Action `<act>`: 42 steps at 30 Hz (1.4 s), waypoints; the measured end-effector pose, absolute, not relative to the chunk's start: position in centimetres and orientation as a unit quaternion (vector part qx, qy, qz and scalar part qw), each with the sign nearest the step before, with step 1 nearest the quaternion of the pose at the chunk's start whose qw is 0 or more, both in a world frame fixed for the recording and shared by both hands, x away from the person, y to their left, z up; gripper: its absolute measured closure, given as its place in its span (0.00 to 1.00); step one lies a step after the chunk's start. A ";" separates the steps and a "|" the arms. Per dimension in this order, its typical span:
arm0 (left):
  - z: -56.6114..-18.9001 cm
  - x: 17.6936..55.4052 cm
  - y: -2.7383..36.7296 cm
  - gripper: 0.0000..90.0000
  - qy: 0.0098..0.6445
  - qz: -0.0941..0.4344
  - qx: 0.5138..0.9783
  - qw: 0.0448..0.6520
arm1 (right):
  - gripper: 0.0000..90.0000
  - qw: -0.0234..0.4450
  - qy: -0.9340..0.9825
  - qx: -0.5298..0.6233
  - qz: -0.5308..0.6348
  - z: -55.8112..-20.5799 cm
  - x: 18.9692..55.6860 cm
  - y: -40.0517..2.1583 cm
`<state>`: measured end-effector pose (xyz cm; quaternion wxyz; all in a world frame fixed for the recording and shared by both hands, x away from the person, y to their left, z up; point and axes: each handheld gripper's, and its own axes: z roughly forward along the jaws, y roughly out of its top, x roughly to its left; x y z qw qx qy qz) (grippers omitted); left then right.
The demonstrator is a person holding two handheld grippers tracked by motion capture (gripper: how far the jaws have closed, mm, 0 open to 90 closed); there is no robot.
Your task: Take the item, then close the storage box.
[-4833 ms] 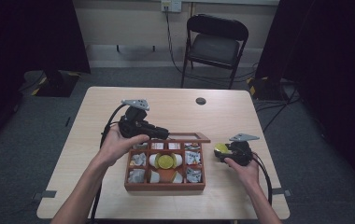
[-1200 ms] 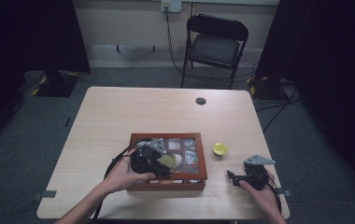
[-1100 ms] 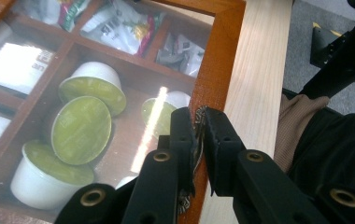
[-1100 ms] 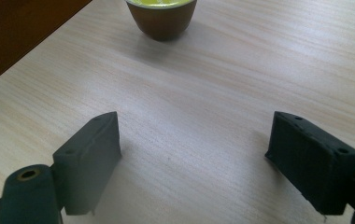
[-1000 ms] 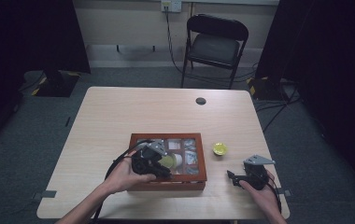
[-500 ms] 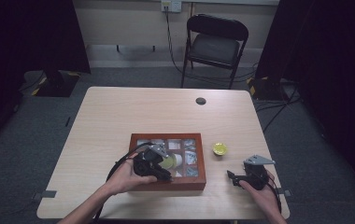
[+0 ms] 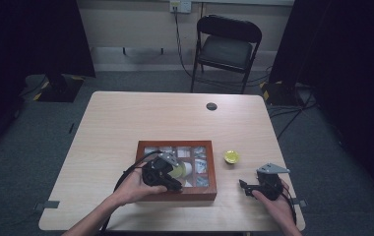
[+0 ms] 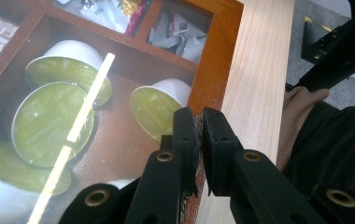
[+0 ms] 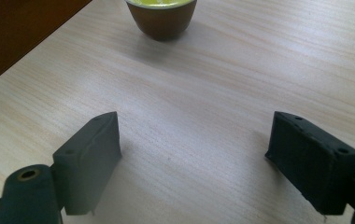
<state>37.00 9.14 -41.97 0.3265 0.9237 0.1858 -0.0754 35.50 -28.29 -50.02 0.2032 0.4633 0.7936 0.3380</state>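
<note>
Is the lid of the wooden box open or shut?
Shut. In the high view the wooden box lies flat, and its glass lid mirrors a light strip over the capsules.

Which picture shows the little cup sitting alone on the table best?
The high view: the whole cup sits apart on the table, right of the wooden box, its yellow-green top facing up. The right gripper view comes closer but cuts it off at the upper edge, giving its brown side.
</note>
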 end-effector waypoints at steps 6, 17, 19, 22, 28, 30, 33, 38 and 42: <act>-42.1 37.2 9.2 0.94 0.188 -0.085 0.919 0.335 | 0.18 0.203 0.794 0.463 0.338 -50.0 35.5 -28.3; -41.9 37.0 9.5 0.63 0.201 -0.086 0.911 0.351 | 0.18 0.203 0.794 0.463 0.338 -50.0 35.5 -28.3; -41.7 37.2 9.8 0.55 0.213 -0.083 0.905 0.359 | 0.18 0.203 0.794 0.463 0.338 -50.0 35.5 -28.3; -41.2 37.5 10.4 0.45 0.226 -0.071 0.897 0.374 | 0.18 0.203 0.794 0.463 0.338 -50.0 35.5 -28.3; -40.3 37.7 12.0 0.34 0.238 -0.046 0.884 0.400 | 0.18 0.204 0.793 0.465 0.338 -50.0 35.5 -28.2; -40.0 37.7 12.7 0.32 0.242 -0.037 0.881 0.405 | 0.18 0.204 0.793 0.465 0.338 -50.0 35.5 -28.2; -39.5 37.7 13.5 0.30 0.248 -0.024 0.877 0.411 | 0.18 0.204 0.793 0.465 0.338 -50.0 35.5 -28.2; -39.1 37.9 14.9 0.26 0.268 -0.007 0.867 0.419 | 0.18 0.204 0.793 0.465 0.338 -50.0 35.5 -28.2; -38.9 38.0 16.3 0.24 0.280 0.004 0.860 0.427 | 0.18 0.204 0.793 0.465 0.338 -50.0 35.5 -28.2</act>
